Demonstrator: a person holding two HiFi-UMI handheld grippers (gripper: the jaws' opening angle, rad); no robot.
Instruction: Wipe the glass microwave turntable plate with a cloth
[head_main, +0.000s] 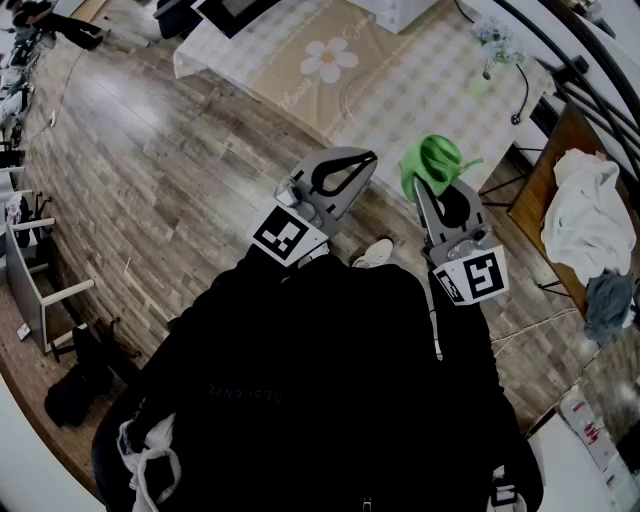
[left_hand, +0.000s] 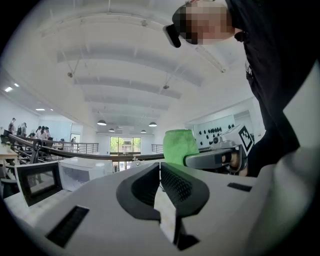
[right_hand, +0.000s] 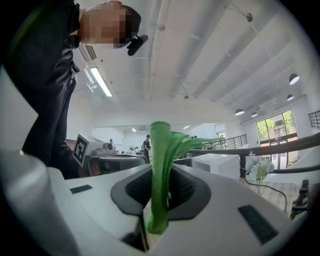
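My right gripper (head_main: 421, 184) is shut on a green cloth (head_main: 432, 165), which stands bunched above its jaws; in the right gripper view the cloth (right_hand: 160, 165) runs up between the dark pads (right_hand: 186, 189). My left gripper (head_main: 366, 158) is held beside it, to the left, jaws shut with nothing between them (left_hand: 160, 166). From the left gripper view I see the cloth (left_hand: 180, 146) and the right gripper (left_hand: 215, 159) close by. Both grippers are tilted upward, in the air before the person's dark torso. The glass turntable plate shows in no view.
A table (head_main: 420, 90) with a checked cloth and a daisy print lies ahead, with a flower vase (head_main: 490, 60) at its right. A dark-fronted microwave (left_hand: 37, 180) and a white appliance (left_hand: 82, 172) stand on it. Wooden floor (head_main: 150, 170) spreads left; a white garment (head_main: 590, 215) lies right.
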